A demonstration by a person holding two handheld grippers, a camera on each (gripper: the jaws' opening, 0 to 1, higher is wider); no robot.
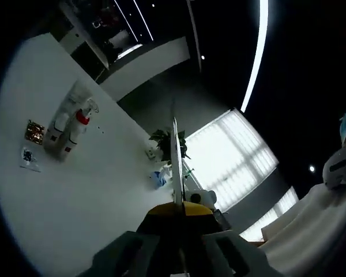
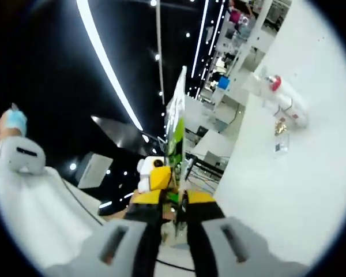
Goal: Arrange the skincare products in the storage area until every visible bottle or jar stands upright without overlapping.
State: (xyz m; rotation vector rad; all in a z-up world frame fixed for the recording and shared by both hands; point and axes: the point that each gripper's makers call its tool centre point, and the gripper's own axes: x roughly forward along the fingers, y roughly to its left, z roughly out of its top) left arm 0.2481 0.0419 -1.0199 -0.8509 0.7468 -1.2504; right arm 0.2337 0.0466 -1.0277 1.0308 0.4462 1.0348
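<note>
The left gripper [image 1: 177, 214] has its jaws pressed together on nothing, aimed up toward the ceiling and a bright window. In the left gripper view, the skincare bottles [image 1: 69, 130] stand clustered on the white table [image 1: 92, 202] at about ten o'clock, well apart from the jaws, one with a red cap [image 1: 82, 118]; a small sachet [image 1: 27, 157] lies beside them. The right gripper [image 2: 174, 209] is likewise closed and empty; its view puts the same bottles [image 2: 279, 101] at two o'clock. To start well, I'd swing both grippers down toward the cluster, open the jaws first, then approach one bottle squarely at mid-body.
</note>
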